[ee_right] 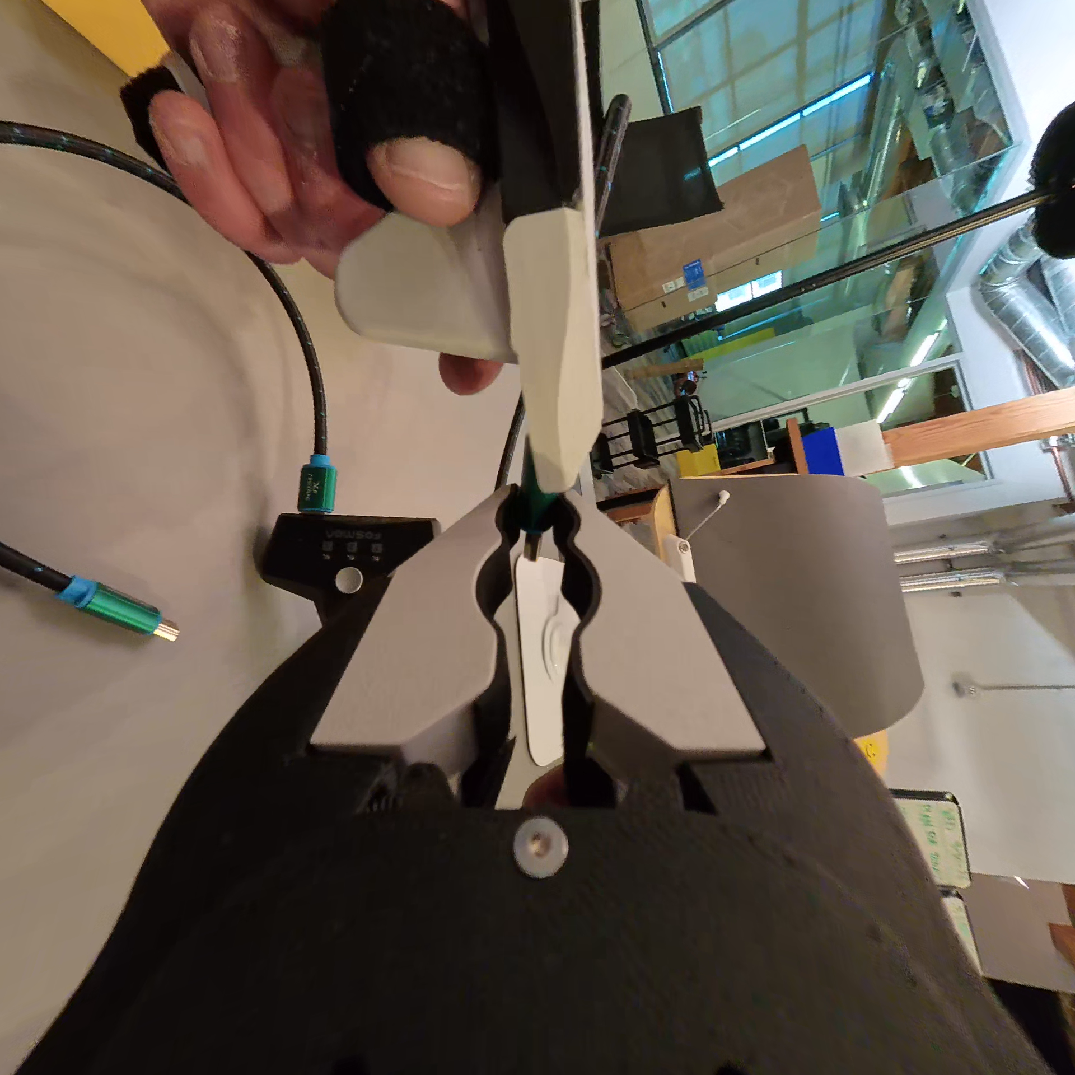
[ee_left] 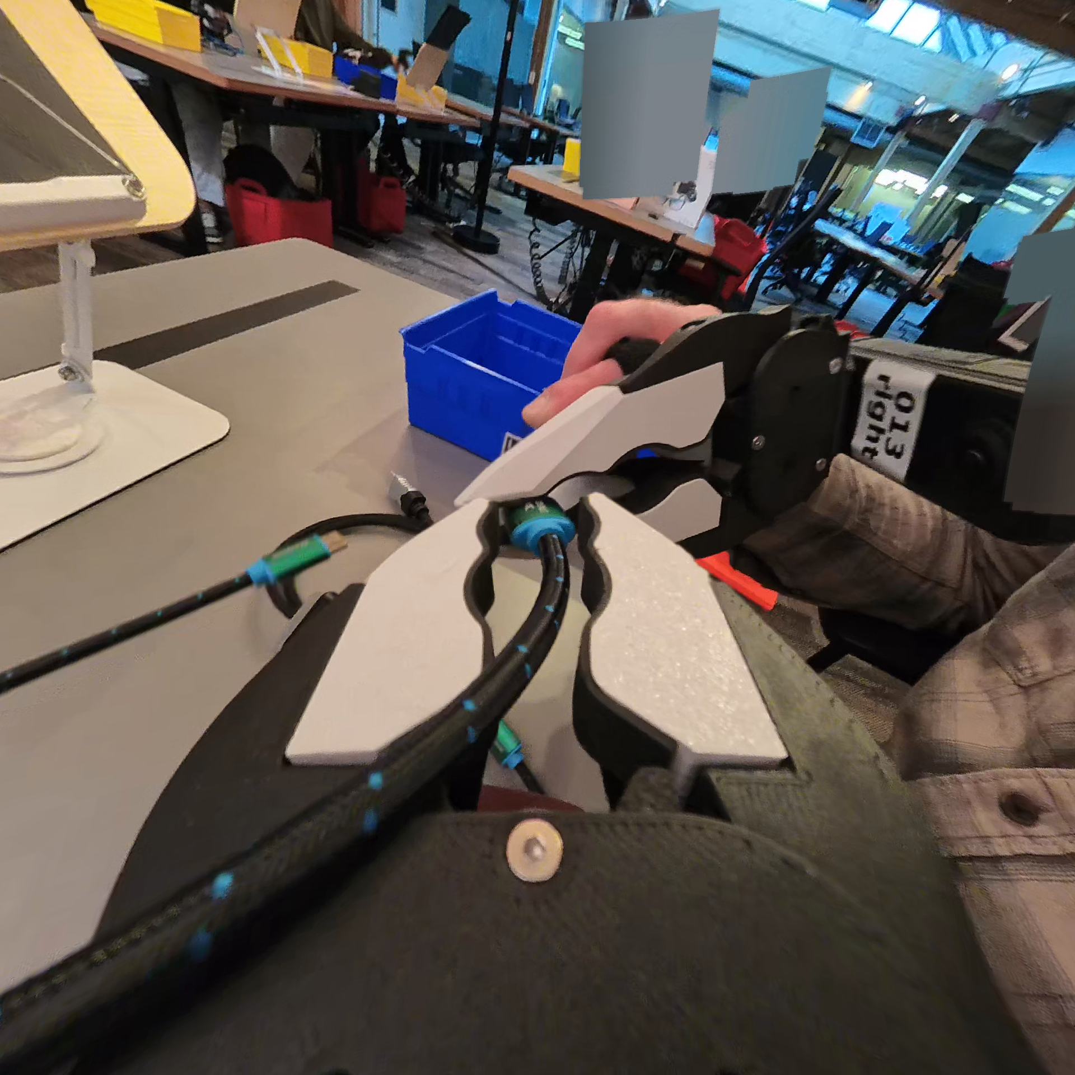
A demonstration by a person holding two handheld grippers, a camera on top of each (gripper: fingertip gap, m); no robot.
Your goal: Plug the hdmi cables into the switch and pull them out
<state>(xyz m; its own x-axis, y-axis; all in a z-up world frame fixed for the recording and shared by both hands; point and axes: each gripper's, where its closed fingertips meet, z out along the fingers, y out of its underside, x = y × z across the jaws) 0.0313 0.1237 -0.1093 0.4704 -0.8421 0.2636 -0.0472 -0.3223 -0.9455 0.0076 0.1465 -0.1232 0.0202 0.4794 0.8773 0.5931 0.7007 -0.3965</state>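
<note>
Green metal and blue collar mark the HDMI plug (ee_left: 538,520) at the centre of both views, and two sets of tongs meet on it. In the left wrist view the left tongs (ee_left: 535,512) have their tips about the plug's collar, with its braided black cable (ee_left: 512,669) running back down between the grey fingers toward the lower left. Whether they truly pinch it or merely bracket it I cannot tell, as the right finger stands a little off. The right tongs (ee_right: 532,518) come in from the right of that frame — in their own view they are clamped on the same green plug (ee_right: 532,512), its metal tip poking out below the grip.

Left of centre in the right wrist view sits the black switch (ee_right: 349,550) on the pale table (ee_right: 145,378), with one plugged cable (ee_right: 317,483) seated in its upper edge. A second loose plug (ee_right: 119,608) lies free at the lower left, its gold tip bare and well apart from the switch.

By my judgement the plugging is partly done: one cable is in, one is in hand and one waits — the pulling-out has yet to come. A blue bin (ee_left: 483,372) stands beyond the tongs, and a white stand (ee_left: 75,407) occupies the left of the frame.
</note>
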